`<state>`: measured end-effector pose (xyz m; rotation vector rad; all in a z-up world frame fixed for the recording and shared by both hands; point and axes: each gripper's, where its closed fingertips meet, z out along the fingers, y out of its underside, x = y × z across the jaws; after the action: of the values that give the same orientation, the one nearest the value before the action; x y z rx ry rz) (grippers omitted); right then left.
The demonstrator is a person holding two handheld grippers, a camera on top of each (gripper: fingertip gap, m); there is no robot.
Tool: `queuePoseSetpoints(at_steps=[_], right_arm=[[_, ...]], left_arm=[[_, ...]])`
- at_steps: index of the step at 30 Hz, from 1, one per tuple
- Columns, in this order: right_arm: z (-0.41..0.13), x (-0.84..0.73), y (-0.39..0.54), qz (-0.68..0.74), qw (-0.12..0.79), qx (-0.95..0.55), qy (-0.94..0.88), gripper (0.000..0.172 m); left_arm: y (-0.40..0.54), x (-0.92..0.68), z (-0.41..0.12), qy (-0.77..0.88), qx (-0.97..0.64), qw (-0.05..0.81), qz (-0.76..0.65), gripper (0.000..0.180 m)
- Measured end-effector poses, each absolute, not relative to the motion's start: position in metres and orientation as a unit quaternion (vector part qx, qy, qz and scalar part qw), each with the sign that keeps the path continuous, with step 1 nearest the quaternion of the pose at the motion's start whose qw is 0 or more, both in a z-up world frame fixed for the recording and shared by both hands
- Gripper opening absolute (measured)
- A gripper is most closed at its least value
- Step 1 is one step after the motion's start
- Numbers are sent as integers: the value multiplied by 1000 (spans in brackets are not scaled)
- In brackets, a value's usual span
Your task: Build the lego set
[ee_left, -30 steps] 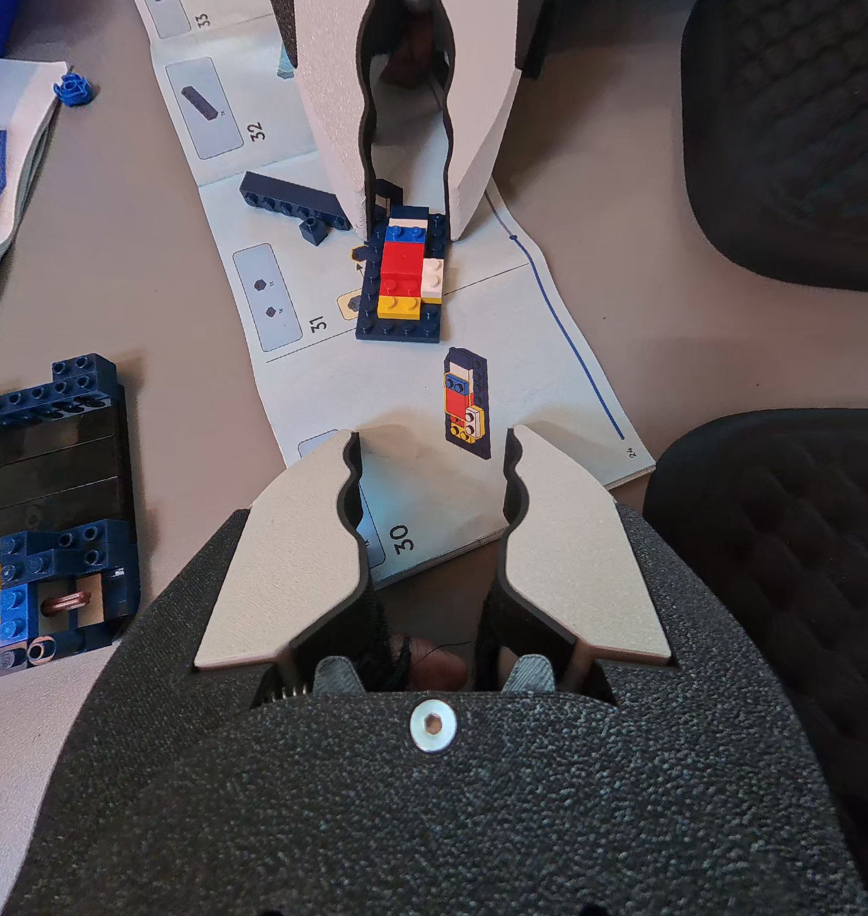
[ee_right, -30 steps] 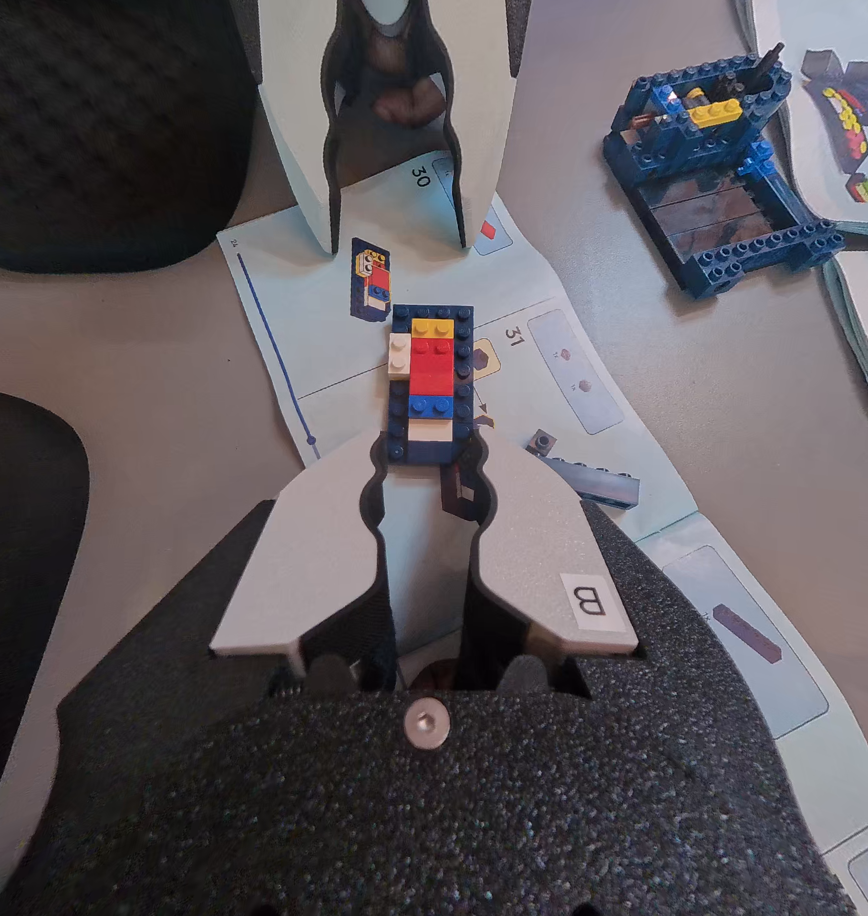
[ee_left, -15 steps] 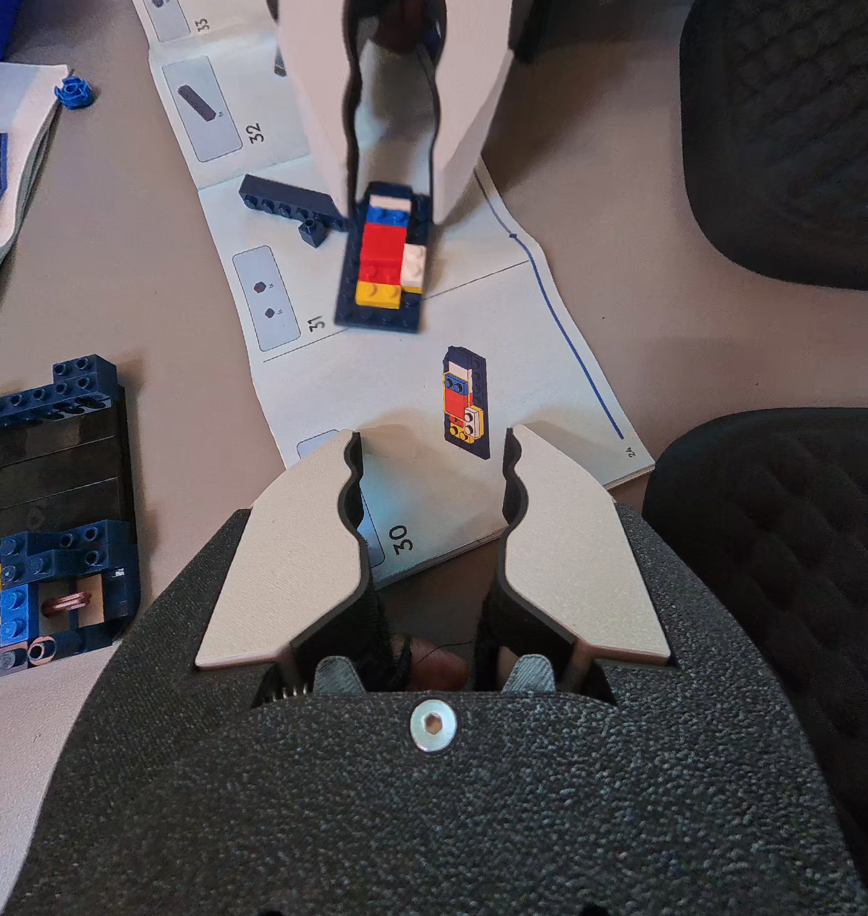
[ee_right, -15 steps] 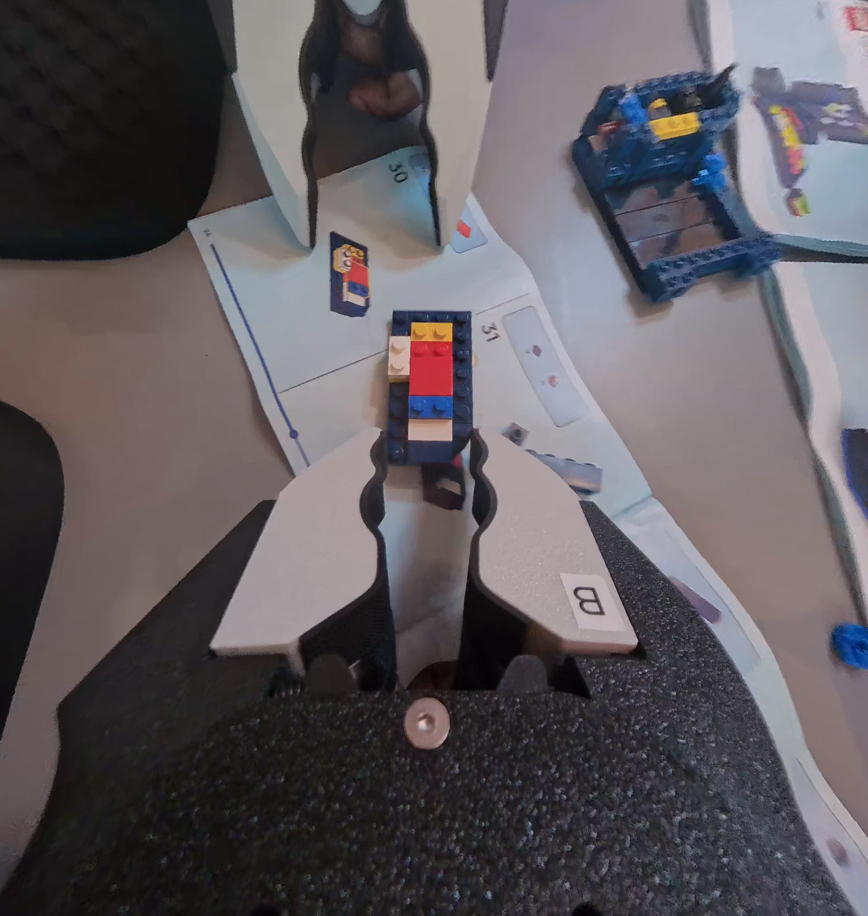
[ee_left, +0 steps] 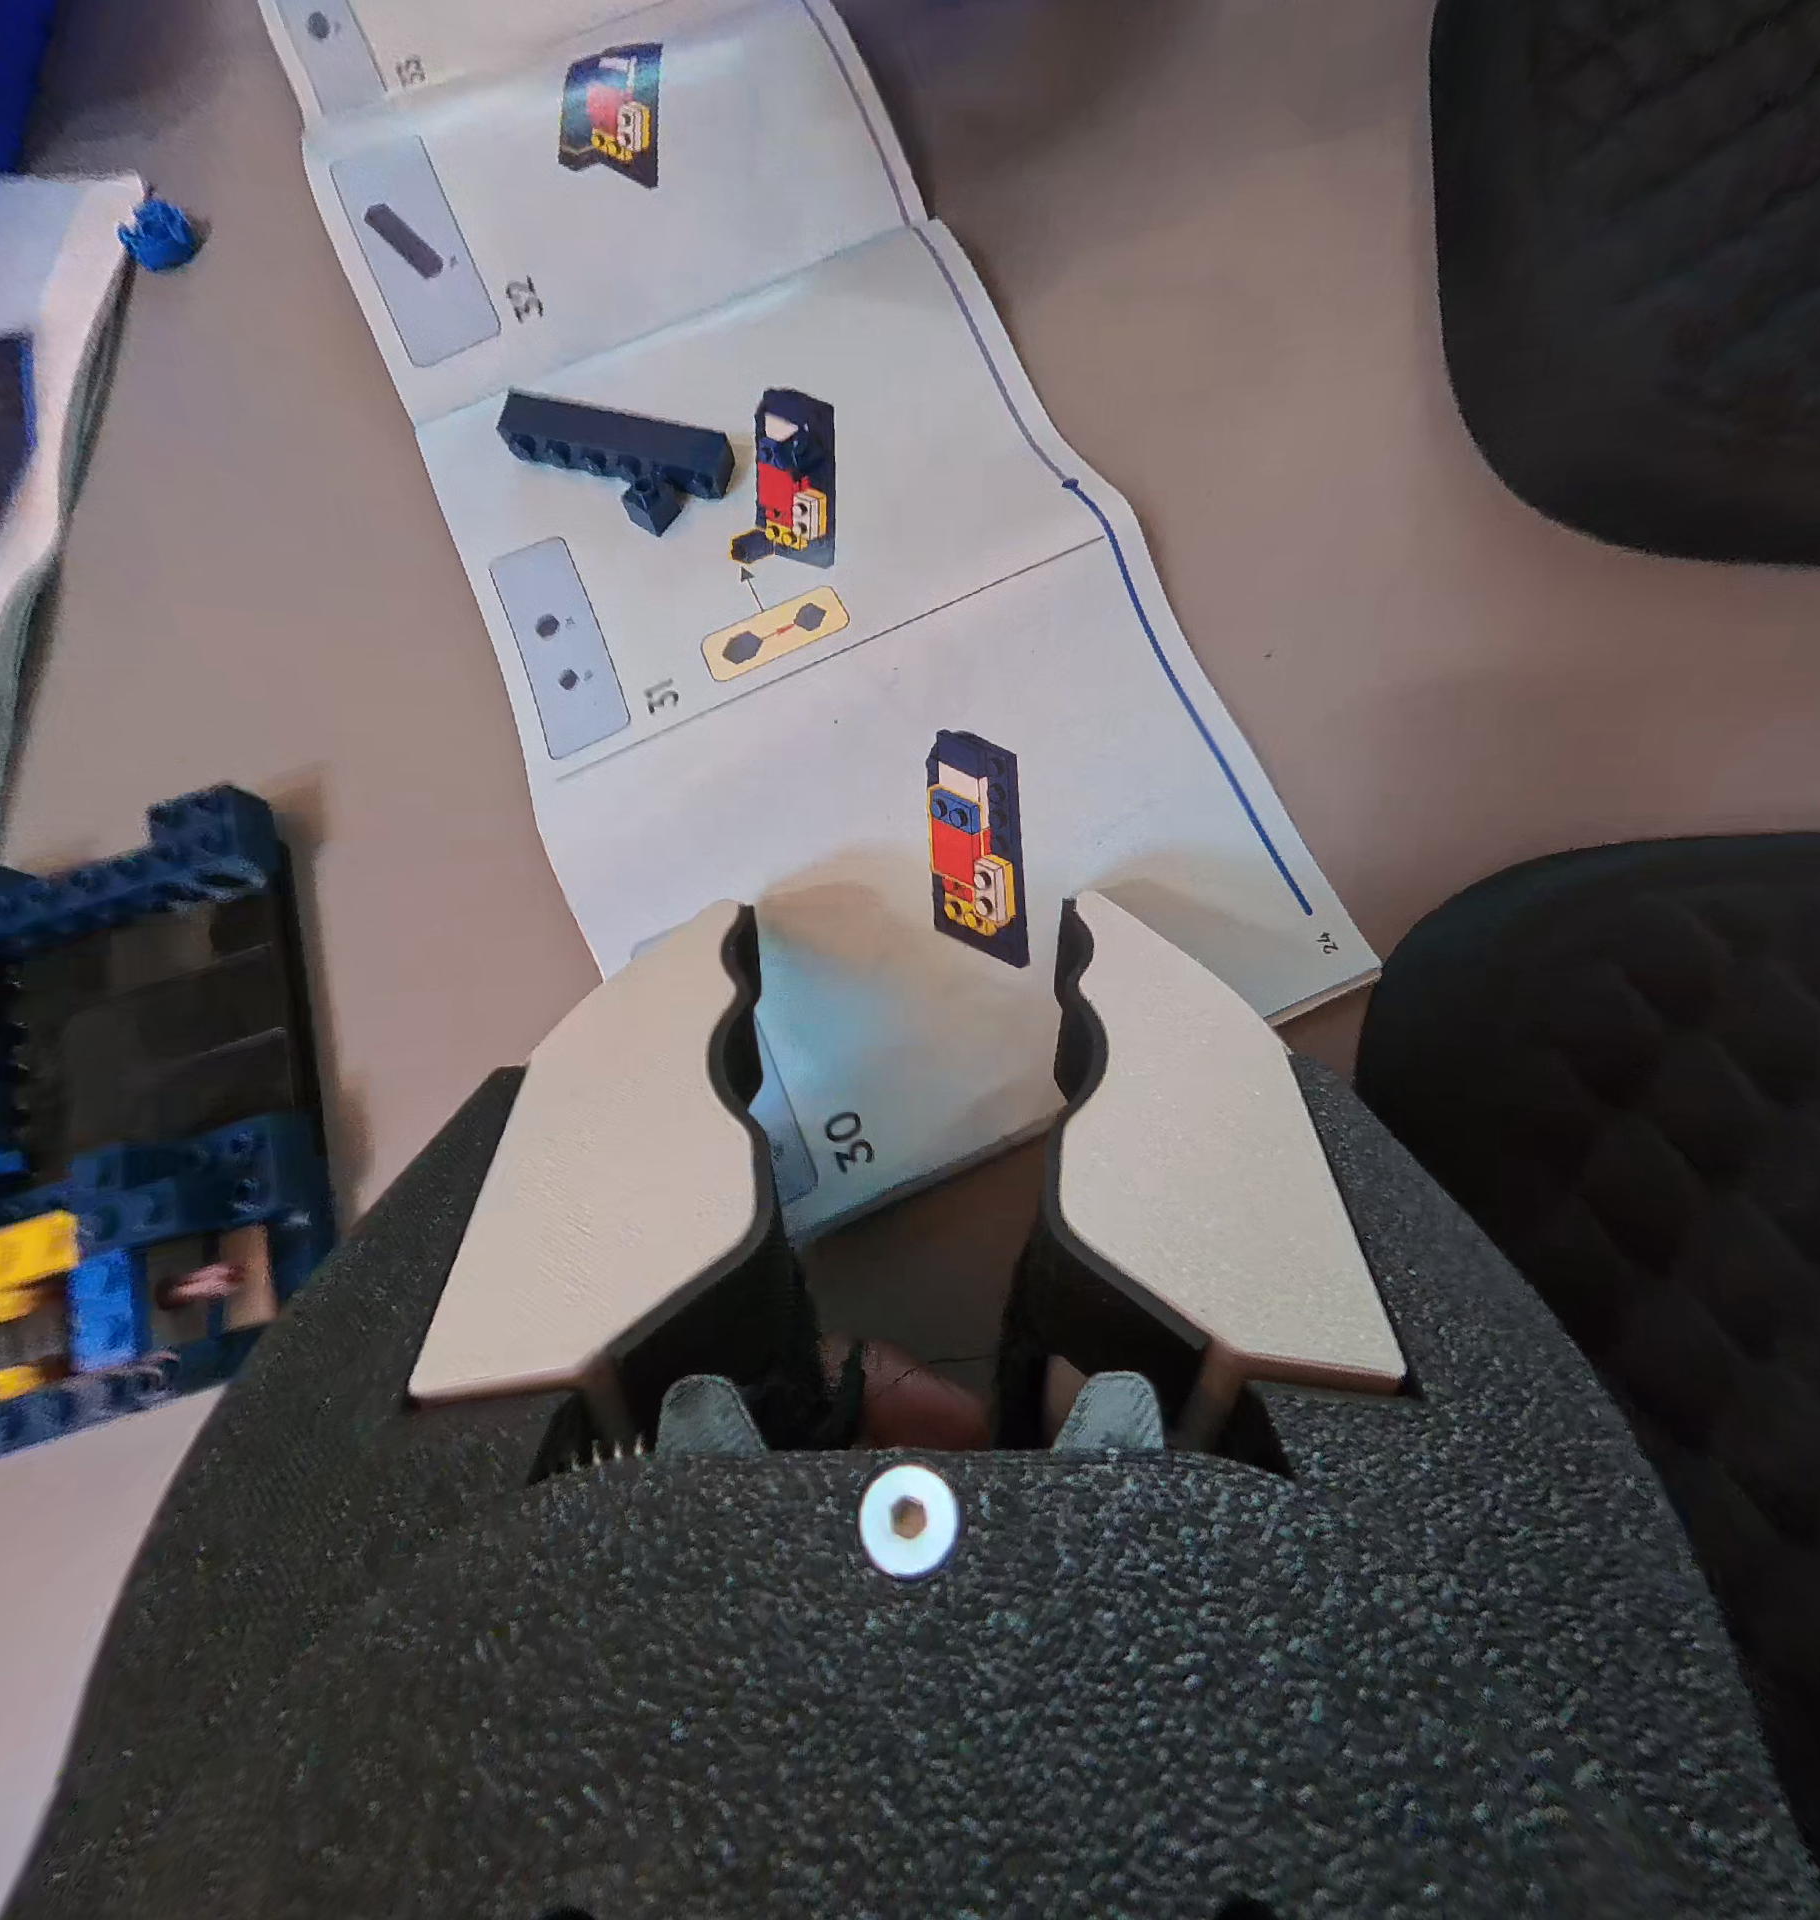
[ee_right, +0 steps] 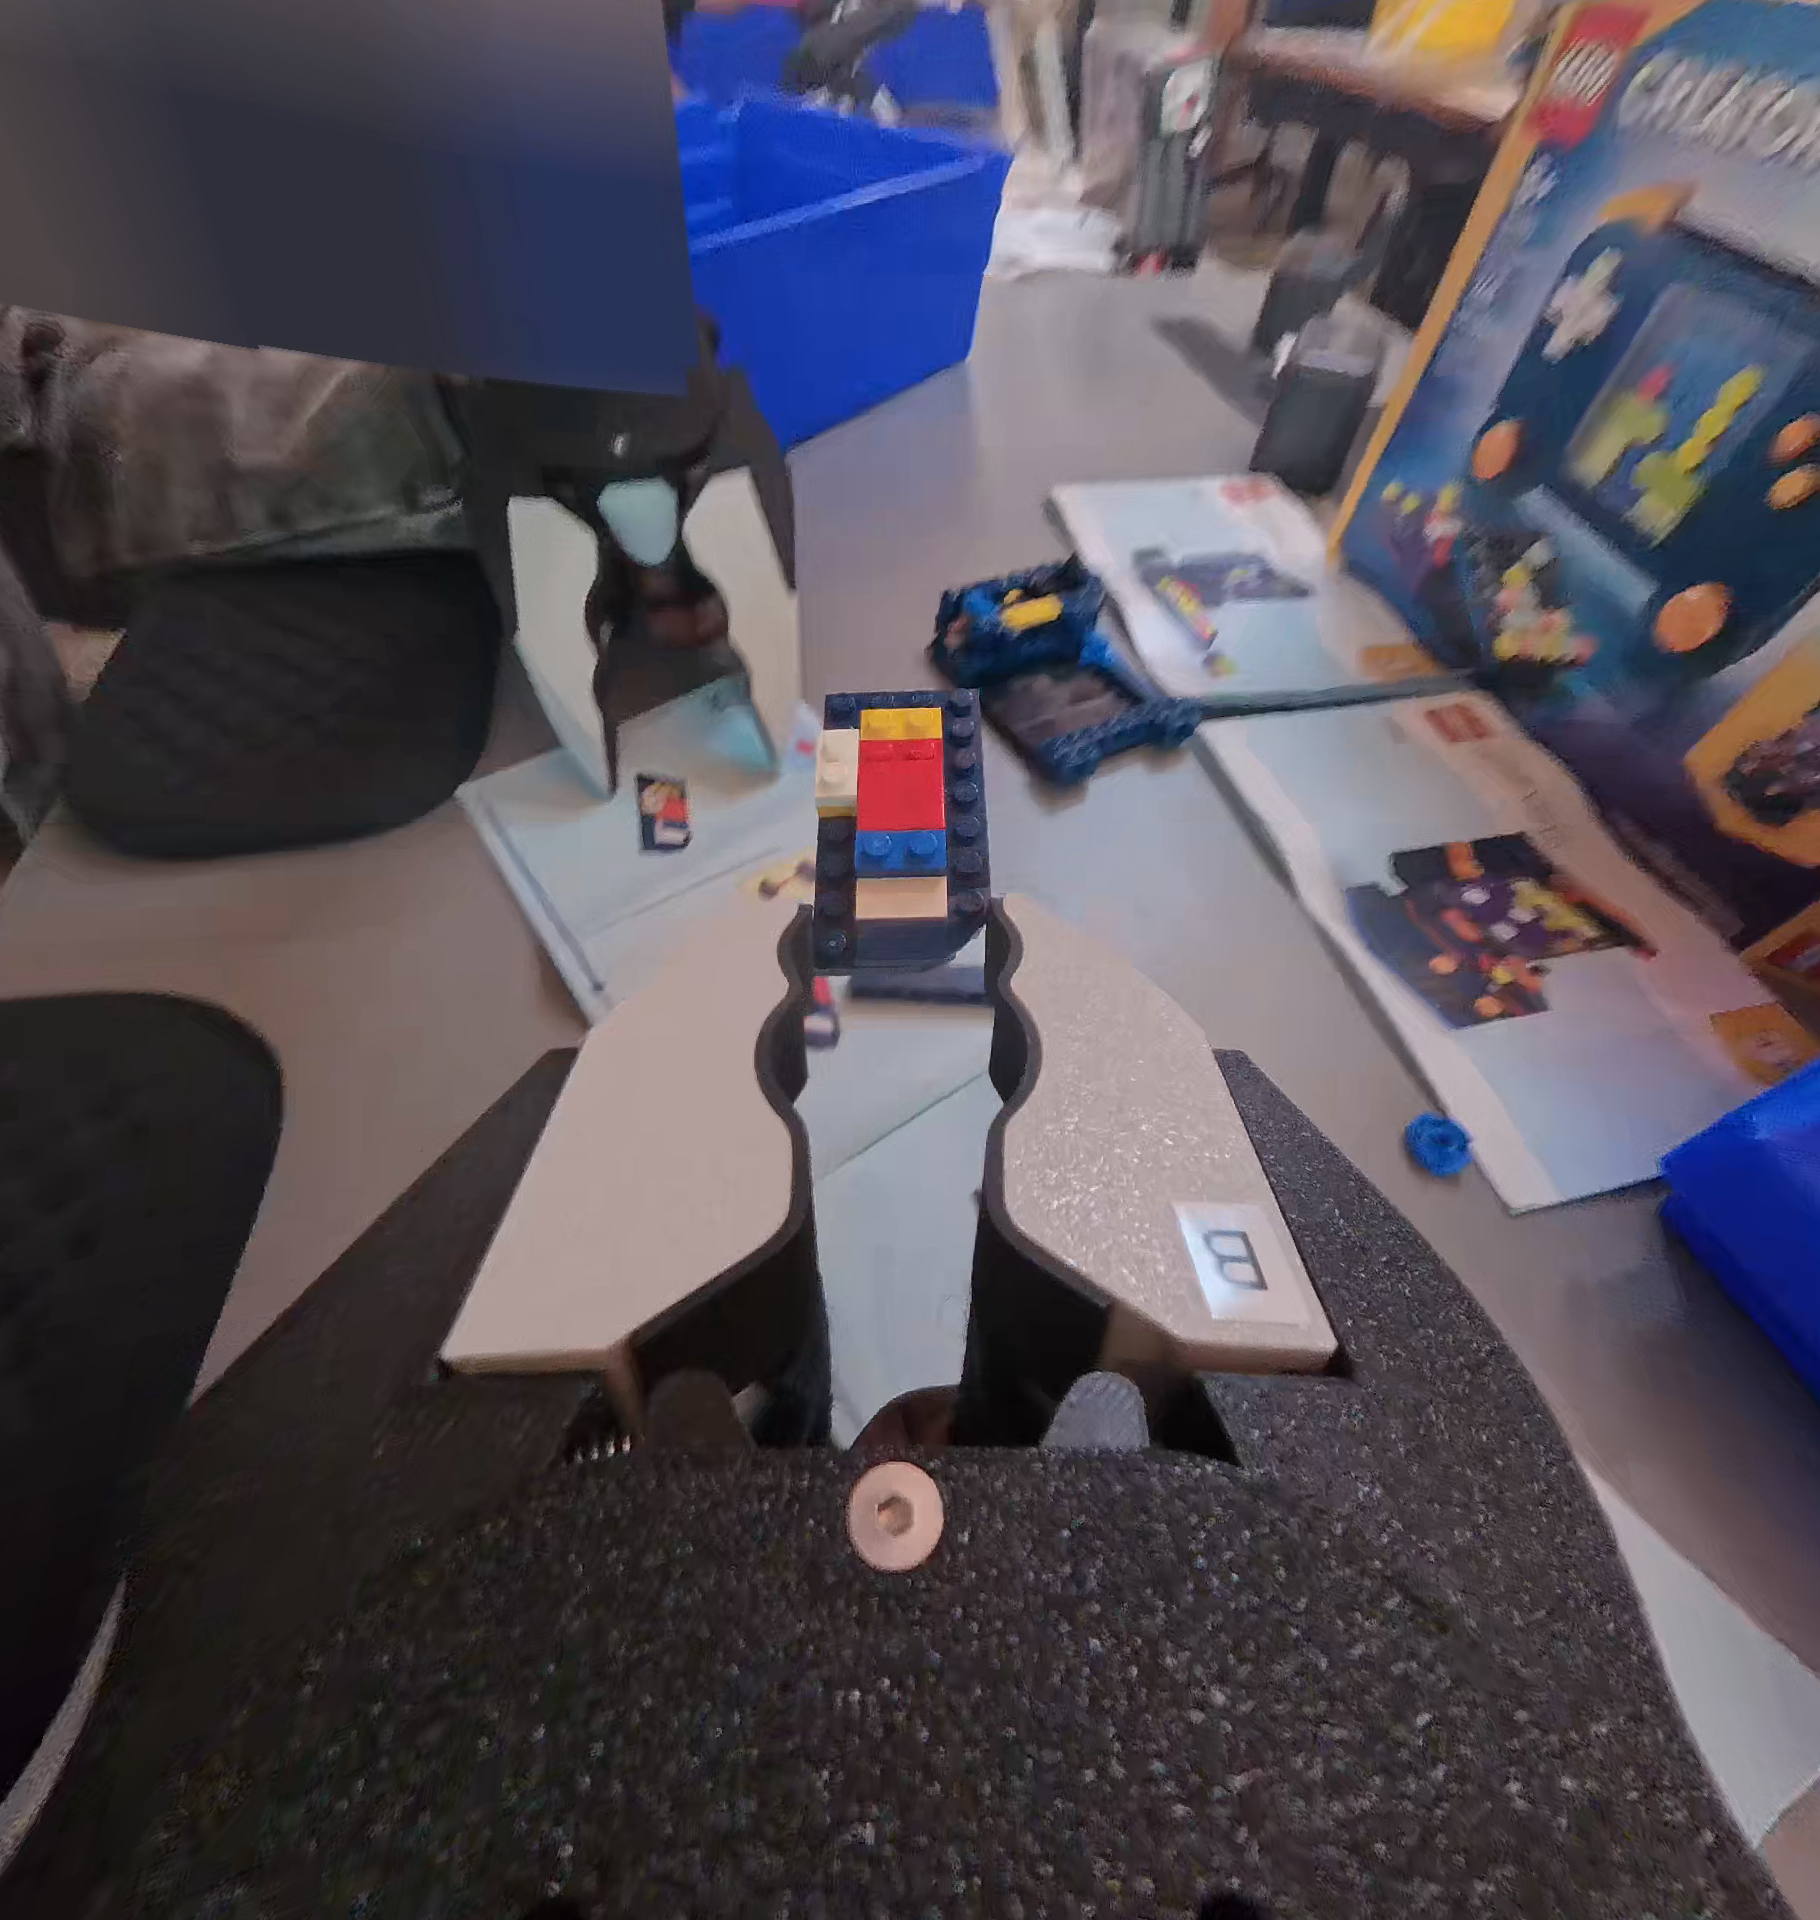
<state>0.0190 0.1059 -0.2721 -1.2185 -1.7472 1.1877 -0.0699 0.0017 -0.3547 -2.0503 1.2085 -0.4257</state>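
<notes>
My right gripper [ee_right: 895,935] is shut on the near end of a dark blue brick plate [ee_right: 963,790] that carries yellow, red, blue, white and tan bricks. It holds the plate raised above the table, tilted up. My left gripper [ee_left: 906,925] is open and empty, low over the near end of a folded instruction sheet [ee_left: 885,748]. It also shows in the right wrist view [ee_right: 657,644], beyond the plate. A long dark blue brick [ee_left: 615,452] with a small dark blue piece [ee_left: 654,506] beside it lies on the sheet ahead of the left gripper.
A partly built blue frame model [ee_left: 127,1091] lies left of the left gripper; it also shows in the right wrist view [ee_right: 1051,665]. Black chair cushions [ee_left: 1664,1195] stand to the right. A toy box [ee_right: 1633,447], open booklets [ee_right: 1508,935], blue bins [ee_right: 844,239] and a small blue piece [ee_right: 1438,1141] are around. Some 15 cm of space lies between my two pairs of fingers.
My right gripper has lifted the brick plate off the instruction sheet and tilted it upward; it has left the left wrist view. My left gripper has stayed open and hardly moved.
</notes>
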Motion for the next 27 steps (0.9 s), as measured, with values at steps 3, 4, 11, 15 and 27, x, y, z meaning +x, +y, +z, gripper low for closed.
queuePoseSetpoints(at_steps=[3, 4, 11, 15, 27], right_arm=[[-293, 34, 87, 450, 245, -475, -715, 31], [-300, 38, 81, 448, 215, -476, -726, 31], [-347, 34, 54, 372, 124, -468, -792, 31], [-354, 29, 37, 367, 99, -448, -809, 31], [-357, 10, 29, 308, 172, -396, -848, 32]], left_arm=[[17, -42, -320, 442, -758, 445, -180, 46], [23, -32, -309, 415, -756, 469, -192, 43], [33, -27, -353, 437, -797, 409, -85, 13], [20, -35, -356, 456, -799, 376, -111, 5], [7, -43, -356, 490, -773, 376, -148, 5]])
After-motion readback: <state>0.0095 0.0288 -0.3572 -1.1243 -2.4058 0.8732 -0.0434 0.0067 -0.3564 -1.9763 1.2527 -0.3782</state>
